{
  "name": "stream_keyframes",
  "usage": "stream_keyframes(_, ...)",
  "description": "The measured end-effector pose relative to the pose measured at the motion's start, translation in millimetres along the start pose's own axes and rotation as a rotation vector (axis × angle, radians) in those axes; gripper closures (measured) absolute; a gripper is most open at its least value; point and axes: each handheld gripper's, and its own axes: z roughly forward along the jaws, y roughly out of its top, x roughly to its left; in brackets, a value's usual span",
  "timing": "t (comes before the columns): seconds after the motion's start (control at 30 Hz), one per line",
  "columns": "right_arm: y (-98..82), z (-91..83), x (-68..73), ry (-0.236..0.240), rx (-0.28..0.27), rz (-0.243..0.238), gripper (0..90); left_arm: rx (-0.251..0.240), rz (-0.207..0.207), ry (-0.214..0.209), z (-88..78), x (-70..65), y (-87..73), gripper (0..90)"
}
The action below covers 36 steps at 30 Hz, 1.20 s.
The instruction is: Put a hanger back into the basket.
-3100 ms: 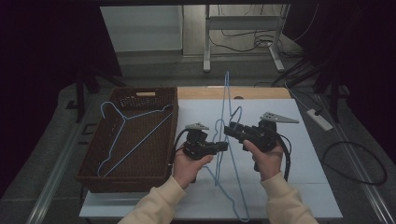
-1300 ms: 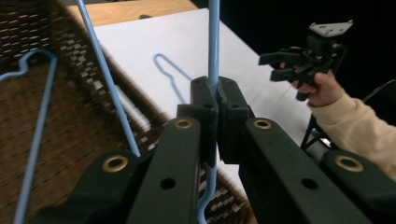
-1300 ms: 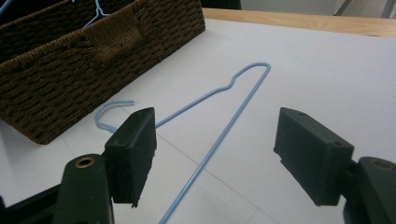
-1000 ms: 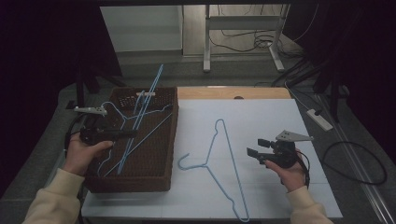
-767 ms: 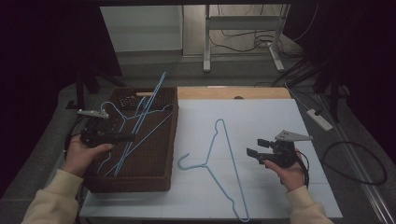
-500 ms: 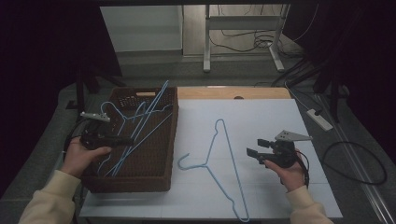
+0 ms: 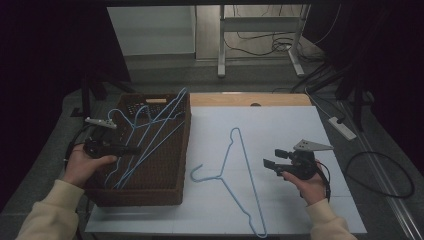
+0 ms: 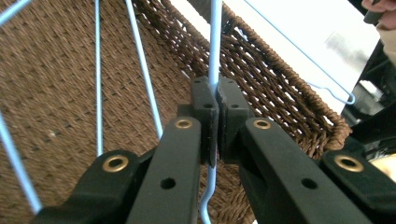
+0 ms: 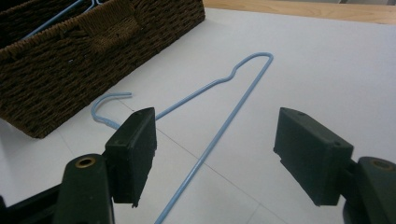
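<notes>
Lowered into the basket (image 7: 177, 150), left claw (image 7: 134, 149) pinches a blue hanger (image 8: 214, 56); right claw (image 7: 272, 161) spread.

Table (image 7: 280, 125): white top, made of sheets butted together; thin seams cross it in the right gripper view. Surface clean, no marks noted.

Wooden strip (image 7: 290, 99): runs along the far edge of the white top, with one small dark round spot (image 7: 256, 104) near its middle.

Floor (image 7: 165, 75): grey. A white power strip (image 7: 342, 128) lies on it just beside the table's right edge. A black cable loop (image 7: 385, 175) lies further right.

Background: a metal frame (image 7: 220, 40) stands beyond the table, with loose cables (image 7: 260, 45) on the floor between its legs. A pale panel (image 7: 150, 30) stands to the left of it. The surroundings on both sides are dark.
</notes>
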Motion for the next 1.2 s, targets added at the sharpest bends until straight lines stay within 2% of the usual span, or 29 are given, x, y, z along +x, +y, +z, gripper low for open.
stream_keyframes(0.1,0.0,0.6,0.6,0.001,0.003,-0.003,30.1,0.037,0.012,0.011,1.5,1.7,3.2,87.0)
stream_keyframes(0.17,0.0,0.6,0.5,0.001,0.003,-0.002,30.1,0.045,0.009,0.010,2.9,3.2,3.1,87.0)
stream_keyframes(0.4,-0.3,0.6,0.2,0.003,0.004,0.002,30.4,0.107,-0.031,0.024,18.2,18.3,-8.6,87.0)
stream_keyframes(0.5,-0.2,1.3,0.2,0.017,0.002,0.018,30.3,0.133,-0.047,0.036,25.7,25.3,-12.5,86.9)
stream_keyframes(0.6,-0.3,2.1,0.5,0.016,0.005,0.018,30.3,0.139,-0.058,0.051,30.4,29.6,-14.9,86.9)
stream_keyframes(0.63,-0.4,2.1,0.4,0.015,0.007,0.017,30.2,0.134,-0.062,0.063,31.6,30.6,-15.7,86.9)
stream_keyframes(0.7,-0.5,2.1,-0.2,0.014,0.007,0.016,30.1,0.129,-0.062,0.122,33.6,31.0,-17.2,86.8)
stream_keyframes(0.77,-0.5,2.0,-0.6,0.011,0.010,0.021,30.1,0.148,-0.067,0.184,36.5,30.4,-18.4,86.9)
stream_keyframes(0.87,-0.8,2.3,-0.7,0.010,0.013,0.022,30.0,0.145,-0.076,0.252,37.7,30.1,-19.9,86.8)
stream_keyframes(0.93,-0.8,2.6,-0.3,0.012,0.011,0.019,29.9,0.138,-0.087,0.287,37.1,30.8,-20.1,86.8)
stream_keyframes(0.97,-0.8,2.6,0.0,0.012,0.012,0.019,30.0,0.138,-0.087,0.287,37.1,30.8,-20.1,86.8)
stream_keyframes(1.03,-0.8,2.8,0.2,0.013,0.012,0.020,30.0,0.137,-0.095,0.348,36.8,31.5,-19.6,86.8)
stream_keyframes(1.13,-0.9,3.6,0.2,0.013,0.015,0.022,29.9,0.146,-0.101,0.391,38.7,32.6,-19.3,86.7)
stream_keyframes(1.2,-1.0,3.9,0.2,0.013,0.018,0.021,29.9,0.163,-0.103,0.439,41.4,33.7,-19.2,86.6)
